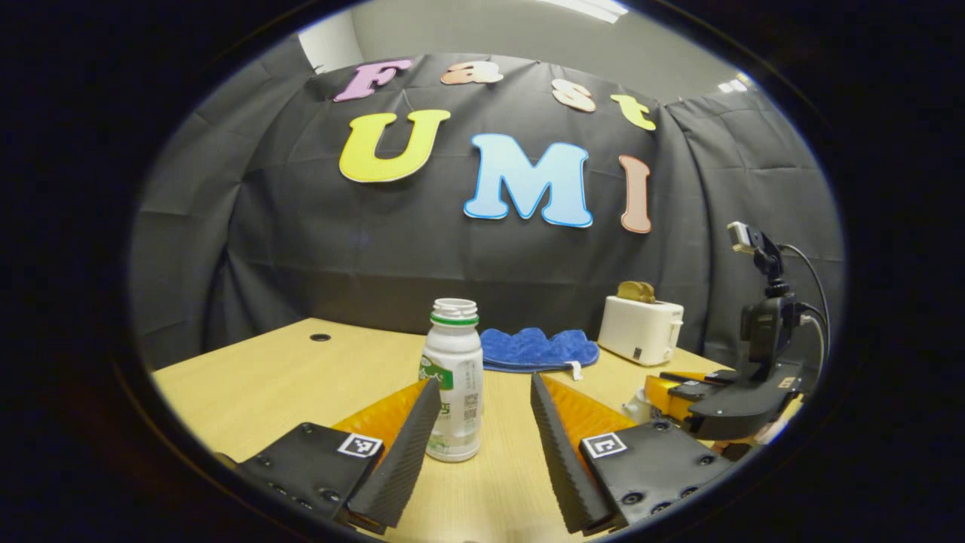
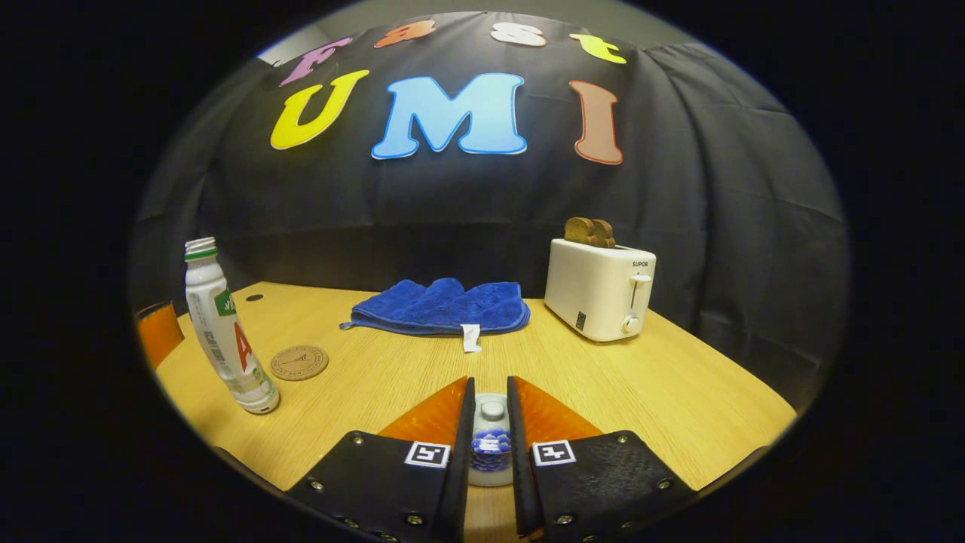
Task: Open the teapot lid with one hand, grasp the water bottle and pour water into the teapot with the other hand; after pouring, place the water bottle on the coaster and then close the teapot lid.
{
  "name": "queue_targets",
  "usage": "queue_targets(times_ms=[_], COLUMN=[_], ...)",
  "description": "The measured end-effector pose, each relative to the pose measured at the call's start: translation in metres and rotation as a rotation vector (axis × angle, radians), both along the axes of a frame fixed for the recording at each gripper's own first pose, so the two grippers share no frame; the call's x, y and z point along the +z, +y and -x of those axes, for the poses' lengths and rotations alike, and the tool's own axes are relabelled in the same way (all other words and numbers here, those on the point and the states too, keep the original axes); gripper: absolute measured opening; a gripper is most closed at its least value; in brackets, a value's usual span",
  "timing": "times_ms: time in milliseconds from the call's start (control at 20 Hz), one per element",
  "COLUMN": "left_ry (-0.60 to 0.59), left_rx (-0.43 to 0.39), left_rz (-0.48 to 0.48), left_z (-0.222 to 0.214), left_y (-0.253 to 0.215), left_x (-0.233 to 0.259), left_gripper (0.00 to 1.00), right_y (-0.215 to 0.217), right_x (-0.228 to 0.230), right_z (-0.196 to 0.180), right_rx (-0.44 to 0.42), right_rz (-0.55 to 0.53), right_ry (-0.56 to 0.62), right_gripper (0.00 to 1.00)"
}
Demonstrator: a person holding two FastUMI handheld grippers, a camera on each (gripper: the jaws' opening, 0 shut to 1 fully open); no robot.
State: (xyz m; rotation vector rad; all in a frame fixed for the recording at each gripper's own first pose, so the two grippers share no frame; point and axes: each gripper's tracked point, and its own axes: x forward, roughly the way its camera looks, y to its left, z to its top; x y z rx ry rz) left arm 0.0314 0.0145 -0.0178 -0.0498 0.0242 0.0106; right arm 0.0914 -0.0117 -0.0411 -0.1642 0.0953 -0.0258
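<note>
now our right tool (image 2: 491,422) sits narrow around the teapot lid (image 2: 491,413), fingers flanking its small knob; whether both press on it we cannot tell. we judge the lid glazed, slick and fragile, best pinched at the knob. our left tool (image 1: 482,422) is spread wide, the water bottle (image 1: 454,377) upright on the surface (image 1: 301,377) between its fingertips, untouched. uncapped, light plastic, it should be gripped mid-body, gently. beyond it lies the coaster (image 2: 299,362).
</note>
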Motion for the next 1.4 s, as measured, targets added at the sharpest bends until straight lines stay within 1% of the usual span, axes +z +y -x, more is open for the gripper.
queue_targets(times_ms=[50, 100, 200, 250, 300, 350, 500, 600, 750, 800, 850, 1050, 1200, 1250, 1400], left_ry=[0.0, 0.001, 0.0, 0.0, 0.002, 0.002, -0.003, 0.002, 0.007, 0.007, 0.009, 0.031, 0.047, 0.048, 0.066], left_rx=[-0.002, -0.003, 0.0, 0.002, 0.004, 0.009, 0.019, 0.008, 0.048, 0.058, 0.06, 0.065, 0.104, 0.112, 0.096], left_rz=[0.0, -0.002, -0.006, -0.007, -0.008, -0.009, 0.011, 0.025, -0.012, -0.024, -0.03, -0.061, -0.111, -0.116, -0.103], left_z=[0.001, -0.001, -0.002, -0.002, -0.003, -0.002, -0.006, -0.009, -0.012, -0.013, -0.015, -0.033, -0.045, -0.049, -0.059], left_y=[-0.001, -0.002, -0.001, 0.0, 0.0, 0.003, 0.01, 0.008, 0.016, 0.018, 0.018, 0.02, 0.033, 0.036, 0.034], left_x=[-0.001, 0.0, -0.001, -0.001, -0.002, -0.002, -0.002, -0.004, -0.007, -0.007, -0.009, -0.018, -0.022, -0.022, -0.03], left_gripper=[0.81, 0.81, 0.81, 0.81, 0.81, 0.81, 0.82, 0.89, 0.98, 0.98, 0.98, 0.99, 0.98, 0.98, 0.99], right_y=[-0.002, -0.002, -0.001, -0.003, -0.001, -0.003, -0.004, -0.007, -0.014, -0.016, -0.018, -0.022, -0.021, -0.02, -0.023], right_x=[0.001, -0.002, -0.003, 0.002, 0.012, 0.001, 0.012, 0.028, 0.039, 0.04, 0.04, 0.04, 0.046, 0.046, 0.042], right_z=[0.014, 0.001, -0.001, -0.001, 0.015, 0.0, 0.004, 0.012, 0.019, 0.021, 0.021, 0.021, 0.024, 0.024, 0.023], right_rx=[-0.009, -0.005, -0.002, -0.01, -0.008, -0.005, 0.014, 0.014, 0.011, 0.011, 0.008, 0.0, 0.012, 0.016, 0.007], right_rz=[-0.003, 0.012, 0.051, 0.04, 0.005, -0.026, -0.087, -0.13, -0.173, -0.188, -0.198, -0.216, -0.217, -0.224, -0.229], right_ry=[0.0, -0.001, 0.0, -0.017, -0.019, -0.024, -0.069, -0.132, -0.185, -0.189, -0.191, -0.196, -0.212, -0.215, -0.203], right_gripper=[0.2, 0.14, 0.14, 0.14, 0.04, 0.04, 0.04, 0.03, 0.03, 0.0, 0.03, 0.04, 0.04, 0.03, 0.04])
